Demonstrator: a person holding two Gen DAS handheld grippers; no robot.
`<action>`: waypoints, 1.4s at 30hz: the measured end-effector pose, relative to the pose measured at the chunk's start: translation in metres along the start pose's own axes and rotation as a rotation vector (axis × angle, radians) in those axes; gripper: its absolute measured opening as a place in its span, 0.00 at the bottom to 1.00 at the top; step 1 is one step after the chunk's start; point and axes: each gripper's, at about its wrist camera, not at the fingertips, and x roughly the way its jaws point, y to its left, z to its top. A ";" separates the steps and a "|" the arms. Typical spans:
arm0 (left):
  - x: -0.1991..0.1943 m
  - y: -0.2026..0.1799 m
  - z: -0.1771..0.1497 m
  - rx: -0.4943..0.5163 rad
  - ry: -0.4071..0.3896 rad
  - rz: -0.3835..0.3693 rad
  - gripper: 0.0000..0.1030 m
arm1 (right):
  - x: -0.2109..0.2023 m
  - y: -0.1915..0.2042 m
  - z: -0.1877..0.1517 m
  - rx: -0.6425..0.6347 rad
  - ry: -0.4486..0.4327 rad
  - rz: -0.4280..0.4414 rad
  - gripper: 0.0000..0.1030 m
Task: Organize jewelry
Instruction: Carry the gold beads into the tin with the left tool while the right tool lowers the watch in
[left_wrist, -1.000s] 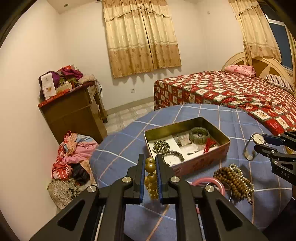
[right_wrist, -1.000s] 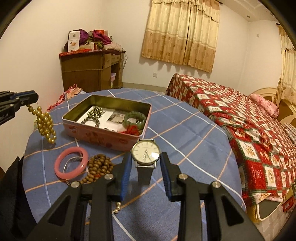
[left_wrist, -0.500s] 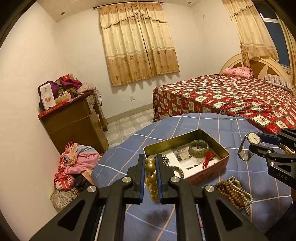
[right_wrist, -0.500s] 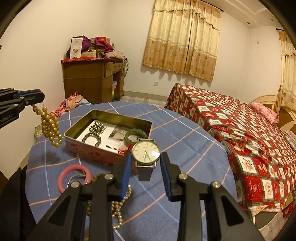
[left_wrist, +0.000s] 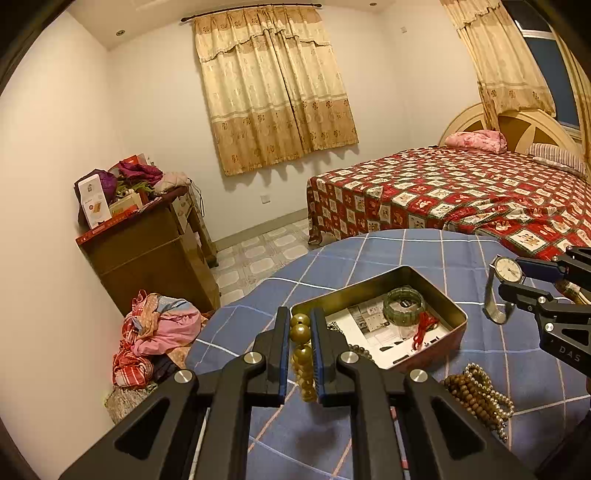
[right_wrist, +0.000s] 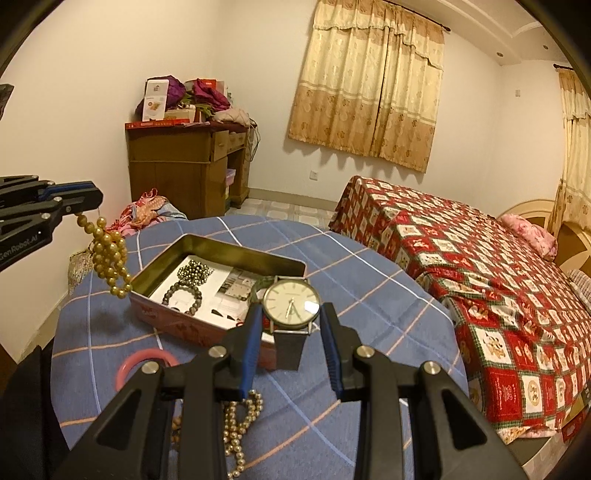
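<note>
My left gripper (left_wrist: 300, 325) is shut on a golden bead necklace (left_wrist: 303, 350) that hangs in the air left of the open tin box (left_wrist: 436, 291); the necklace shows too in the right wrist view (right_wrist: 109, 258). My right gripper (right_wrist: 290, 314) is shut on a silver wristwatch (right_wrist: 291, 303), held above the table near the tin's right end; it also shows in the left wrist view (left_wrist: 508, 269). The tin (right_wrist: 221, 251) holds a green bangle (left_wrist: 402, 306), a red tassel (left_wrist: 424, 326) and dark bead bracelets (right_wrist: 184, 291).
A pink bangle (right_wrist: 142, 363), brown wooden beads (left_wrist: 469, 391) and a pearl string (right_wrist: 240, 424) lie on the round blue-checked table (left_wrist: 388, 251) in front of the tin. A bed (left_wrist: 461, 192) stands right, a wooden cabinet (left_wrist: 147, 254) left, clothes (left_wrist: 159, 332) on the floor.
Both grippers have risen with their loads; the necklace and the watch hang higher above the table. The cameras tilted up, showing more of the room.
</note>
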 end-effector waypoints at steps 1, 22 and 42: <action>0.001 0.000 0.001 0.001 0.000 0.001 0.10 | 0.000 0.000 0.001 -0.001 -0.002 0.000 0.33; 0.036 0.008 0.032 0.030 -0.013 0.028 0.10 | 0.019 0.004 0.029 -0.036 -0.019 -0.004 0.33; 0.101 0.004 0.027 0.030 0.069 0.020 0.10 | 0.074 0.012 0.041 -0.076 0.037 -0.034 0.33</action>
